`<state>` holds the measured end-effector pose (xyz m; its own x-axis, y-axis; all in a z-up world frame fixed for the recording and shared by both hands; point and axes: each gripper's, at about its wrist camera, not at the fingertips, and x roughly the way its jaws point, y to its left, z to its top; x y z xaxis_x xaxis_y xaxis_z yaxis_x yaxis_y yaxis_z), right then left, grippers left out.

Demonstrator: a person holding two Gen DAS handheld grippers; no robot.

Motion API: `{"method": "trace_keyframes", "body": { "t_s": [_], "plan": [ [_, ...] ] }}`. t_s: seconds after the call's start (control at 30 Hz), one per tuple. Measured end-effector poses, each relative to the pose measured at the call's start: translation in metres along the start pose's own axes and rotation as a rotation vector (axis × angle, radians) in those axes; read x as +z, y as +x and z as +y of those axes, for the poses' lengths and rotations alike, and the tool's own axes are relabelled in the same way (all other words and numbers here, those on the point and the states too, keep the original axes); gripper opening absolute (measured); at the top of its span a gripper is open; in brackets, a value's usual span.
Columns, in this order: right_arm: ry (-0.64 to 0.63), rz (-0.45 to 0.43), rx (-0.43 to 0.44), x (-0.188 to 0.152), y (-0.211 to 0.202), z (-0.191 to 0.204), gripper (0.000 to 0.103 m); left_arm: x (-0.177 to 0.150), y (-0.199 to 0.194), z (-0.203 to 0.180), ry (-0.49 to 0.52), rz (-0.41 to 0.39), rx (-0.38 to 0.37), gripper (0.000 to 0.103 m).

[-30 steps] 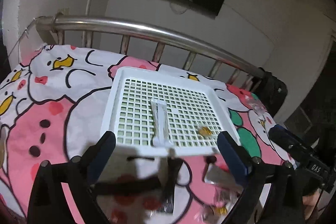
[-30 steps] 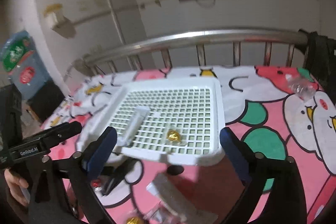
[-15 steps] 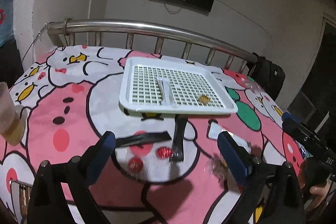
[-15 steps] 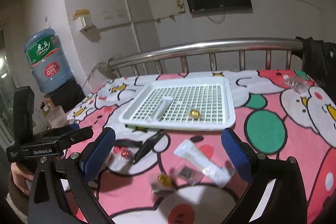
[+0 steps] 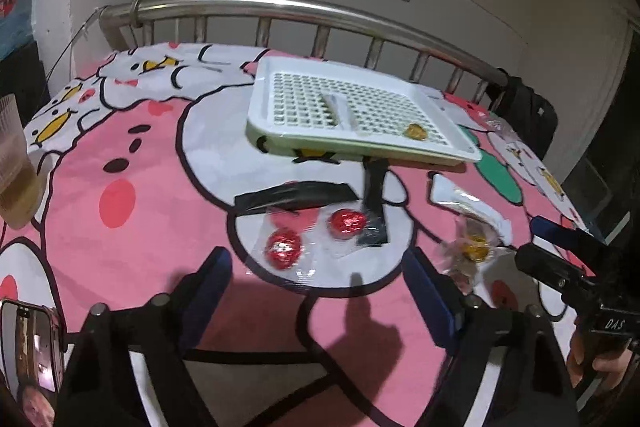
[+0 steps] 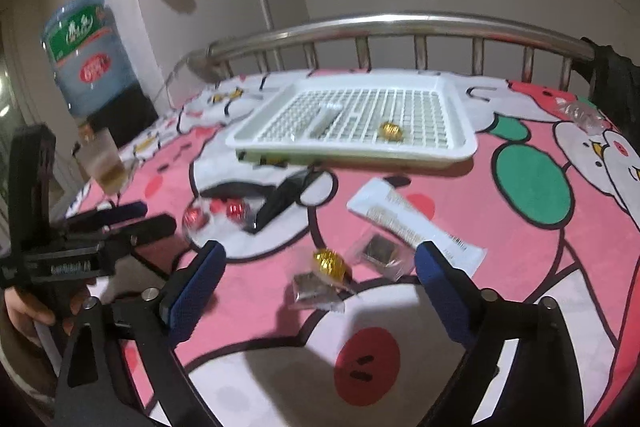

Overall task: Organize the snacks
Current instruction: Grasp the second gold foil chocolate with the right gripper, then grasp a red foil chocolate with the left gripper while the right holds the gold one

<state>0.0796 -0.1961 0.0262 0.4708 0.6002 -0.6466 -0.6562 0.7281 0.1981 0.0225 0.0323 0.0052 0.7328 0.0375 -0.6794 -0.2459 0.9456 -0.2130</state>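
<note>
A white slotted tray [image 5: 264,131] [image 6: 460,151] sits on the pink cartoon cloth and holds a clear stick packet [image 5: 340,111] and a gold candy [image 5: 415,131] [image 6: 390,131]. In front of it lie two black sachets [image 5: 296,195], two red foil candies [image 5: 348,221] [image 6: 236,209], a white bar packet [image 6: 412,227] [image 5: 468,203], a gold candy [image 6: 329,263] and small dark wrapped pieces [image 6: 380,251]. My left gripper [image 5: 318,291] is open and empty just before the red candies. My right gripper [image 6: 320,291] is open and empty near the gold candy.
A plastic cup of yellowish drink [image 5: 16,171] [image 6: 106,163] stands at the table's left edge. A phone [image 5: 34,347] lies at the near left. A steel rail [image 5: 320,11] runs behind the table. A clear wrapper [image 6: 580,113] lies far right. A water bottle [image 6: 86,55] stands at left.
Both grippers have pulled back from the tray toward the near side of the table and dropped lower over the loose snacks. Both stay open and empty.
</note>
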Motion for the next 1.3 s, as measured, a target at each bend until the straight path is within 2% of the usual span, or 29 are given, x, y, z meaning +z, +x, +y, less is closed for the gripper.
{"method": "trace_keyframes", "body": {
  "t_s": [0.1, 0.17, 0.27, 0.3, 0.37, 0.47, 0.57, 0.63, 0.73, 0.87, 0.97, 1.0, 1.03, 1.2, 1.3],
  "plan": [
    [-0.027, 0.029, -0.009, -0.002, 0.011, 0.004, 0.084, -0.002, 0.008, 0.005, -0.007, 0.019, 0.005, 0.081],
    [-0.038, 0.045, -0.017, -0.002, 0.017, 0.006, 0.073, -0.003, 0.012, 0.006, -0.008, 0.031, 0.009, 0.079],
    [-0.039, 0.074, -0.016, -0.002, 0.027, 0.004, 0.062, -0.002, 0.016, 0.006, 0.0, 0.034, 0.023, 0.076],
    [-0.041, 0.085, -0.018, -0.002, 0.03, 0.004, 0.061, -0.002, 0.017, 0.007, -0.001, 0.035, 0.025, 0.074],
    [-0.046, 0.103, -0.024, -0.003, 0.035, 0.003, 0.05, 0.0, 0.02, 0.008, -0.006, 0.039, 0.027, 0.068],
    [-0.057, 0.12, -0.034, -0.005, 0.042, 0.003, 0.047, 0.001, 0.026, 0.009, -0.006, 0.051, 0.039, 0.064],
    [-0.064, 0.139, -0.029, -0.007, 0.047, 0.004, 0.039, 0.0, 0.032, 0.009, -0.007, 0.071, 0.036, 0.054],
    [-0.048, 0.144, -0.011, -0.008, 0.05, 0.002, 0.033, 0.0, 0.036, 0.011, -0.017, 0.093, 0.029, 0.039],
    [-0.037, 0.136, -0.011, -0.008, 0.049, 0.001, 0.025, -0.001, 0.035, 0.014, -0.034, 0.092, 0.015, 0.036],
    [-0.02, 0.135, 0.0, -0.008, 0.046, -0.001, 0.023, -0.001, 0.032, 0.012, -0.027, 0.088, 0.009, 0.033],
    [-0.011, 0.122, 0.003, -0.008, 0.043, 0.0, 0.023, -0.002, 0.027, 0.011, -0.024, 0.081, -0.008, 0.022],
    [-0.012, 0.112, 0.005, -0.008, 0.04, 0.001, 0.023, -0.002, 0.025, 0.009, -0.022, 0.079, -0.017, 0.011],
    [-0.013, 0.104, 0.006, -0.007, 0.038, 0.002, 0.023, -0.003, 0.024, 0.008, -0.017, 0.079, -0.026, 0.009],
    [-0.024, 0.083, 0.003, -0.007, 0.031, 0.007, 0.023, -0.004, 0.025, 0.004, -0.007, 0.087, -0.021, 0.007],
    [-0.017, 0.08, 0.005, -0.008, 0.027, 0.008, 0.023, -0.002, 0.016, 0.004, 0.0, 0.059, -0.001, 0.007]
  ]
}}
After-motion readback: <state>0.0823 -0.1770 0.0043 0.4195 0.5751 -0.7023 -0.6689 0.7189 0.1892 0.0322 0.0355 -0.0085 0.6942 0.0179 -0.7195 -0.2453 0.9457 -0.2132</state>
